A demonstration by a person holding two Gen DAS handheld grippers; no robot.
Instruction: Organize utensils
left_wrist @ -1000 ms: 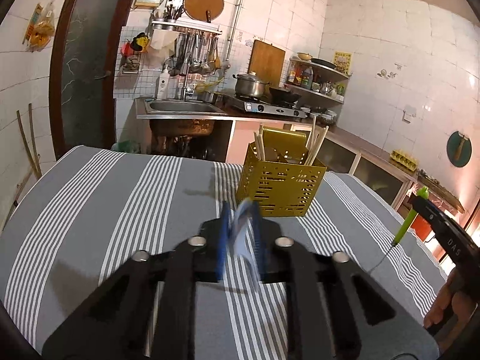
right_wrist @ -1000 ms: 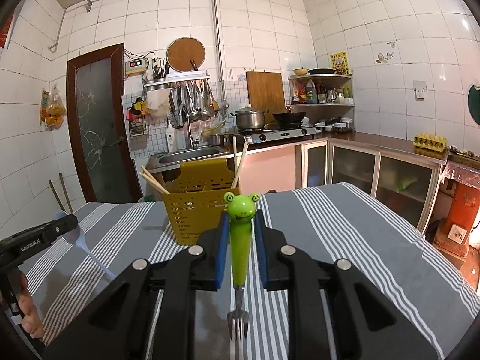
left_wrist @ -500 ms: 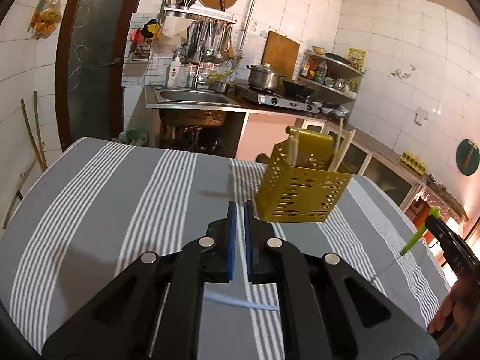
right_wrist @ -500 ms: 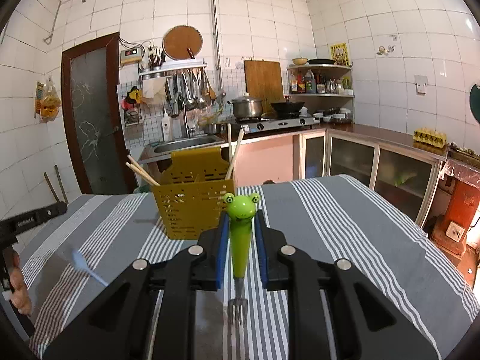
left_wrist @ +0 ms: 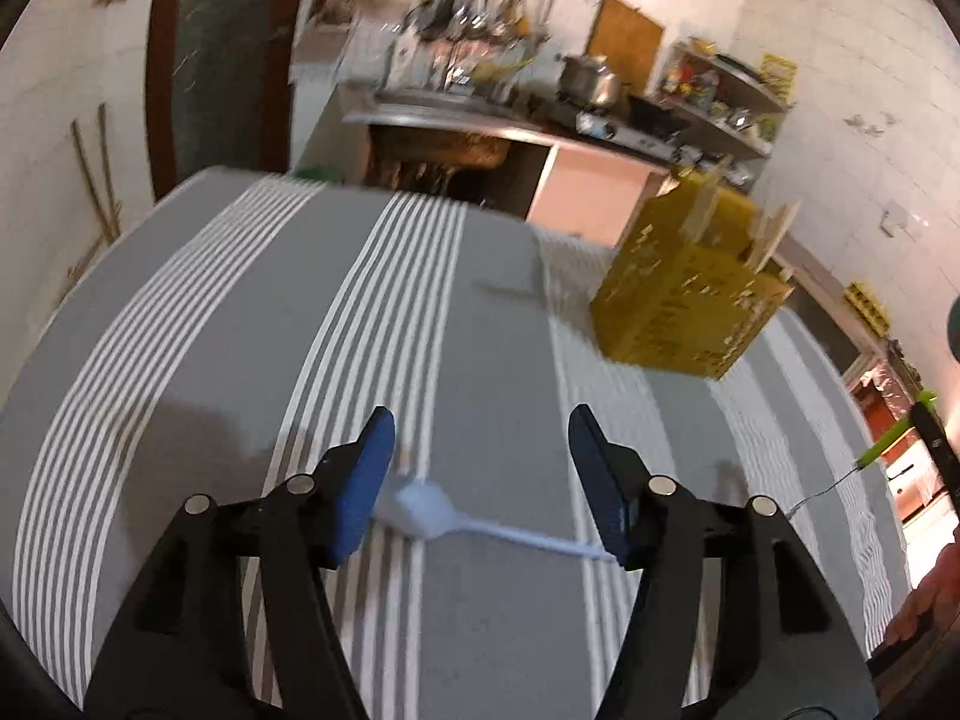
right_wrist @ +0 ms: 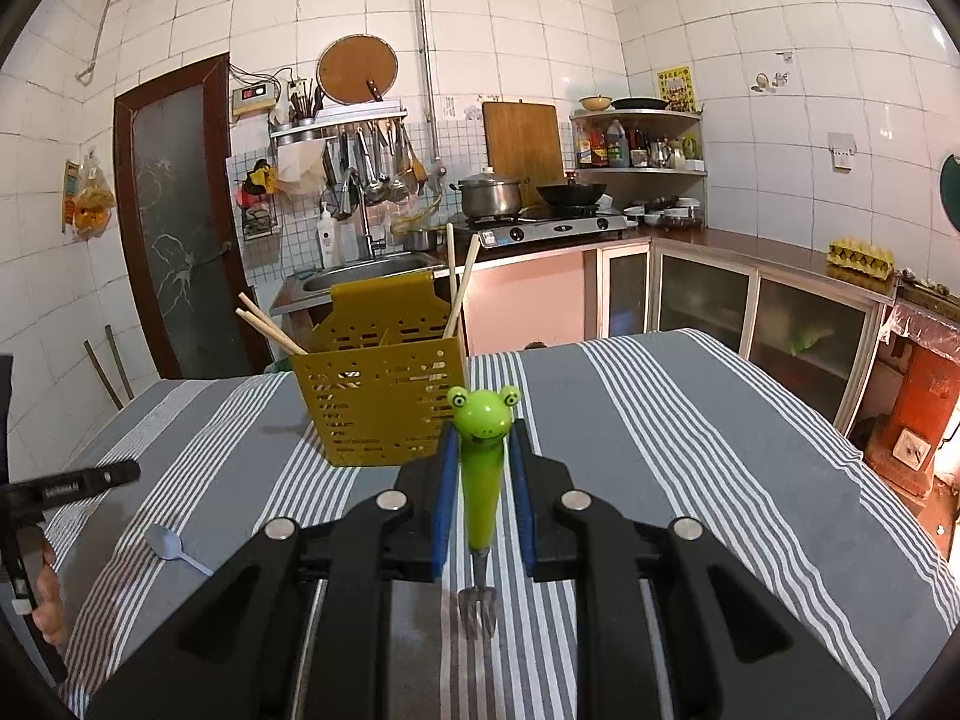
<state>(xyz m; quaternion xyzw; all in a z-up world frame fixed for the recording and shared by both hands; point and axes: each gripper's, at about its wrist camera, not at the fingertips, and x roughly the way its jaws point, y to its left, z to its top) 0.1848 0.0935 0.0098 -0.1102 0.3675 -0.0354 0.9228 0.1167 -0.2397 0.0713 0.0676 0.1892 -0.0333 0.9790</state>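
Spoon [left_wrist: 420,507] dropped onto striped cloth [left_wrist: 240,324], left claw [left_wrist: 480,468] just spread, right claw [right_wrist: 483,480] pinching frog fork [right_wrist: 480,450].

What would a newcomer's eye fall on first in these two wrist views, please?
Most likely the green frog-headed fork, clamped upright in the right gripper with its tines pointing down. Behind it, the yellow perforated utensil caddy stands on the striped tablecloth with chopsticks poking out. In the left wrist view a pale blue spoon lies on the cloth between the jaws of the left gripper, which have just been opening and do not press on it.
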